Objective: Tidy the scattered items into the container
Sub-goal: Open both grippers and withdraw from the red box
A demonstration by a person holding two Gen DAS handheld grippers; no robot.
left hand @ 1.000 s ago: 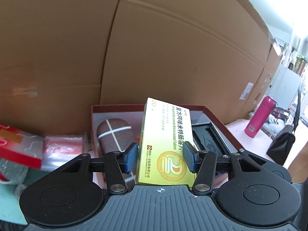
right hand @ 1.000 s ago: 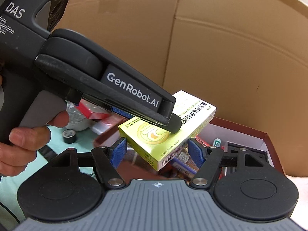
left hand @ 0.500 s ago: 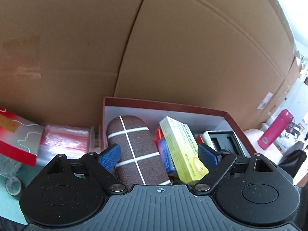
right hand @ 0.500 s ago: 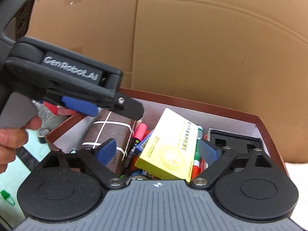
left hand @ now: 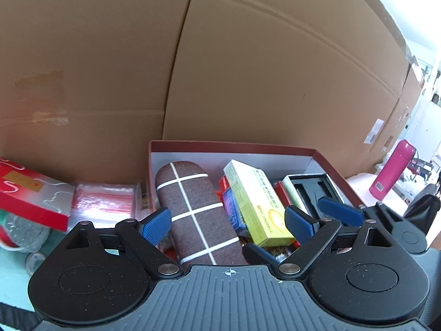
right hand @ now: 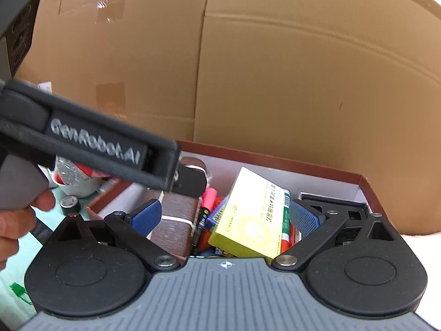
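A dark red box [left hand: 328, 162] with a white inside stands against the cardboard wall; it also shows in the right wrist view [right hand: 361, 182]. In it lie a yellow medicine carton [left hand: 256, 201] [right hand: 253, 218], a brown case with white bands [left hand: 190, 212] [right hand: 179, 220], pens and a black tray [left hand: 311, 190]. My left gripper [left hand: 227, 223] is open and empty above the box's near side. My right gripper [right hand: 224, 218] is open and empty over the box, and its blue fingertip [left hand: 339, 212] shows in the left wrist view. The left gripper's body [right hand: 91, 149] crosses the right wrist view.
Left of the box lie a red-and-white packet [left hand: 30, 195], a stack of clear zip bags [left hand: 104, 201] and a small tape roll [right hand: 70, 202] on the pale green table. A pink bottle [left hand: 392, 173] stands at the far right. Large cardboard boxes [left hand: 248, 69] form the back wall.
My left gripper opened and let go of the yellow carton, which now lies in the box. The left gripper has drawn back a little. The right gripper stayed open.
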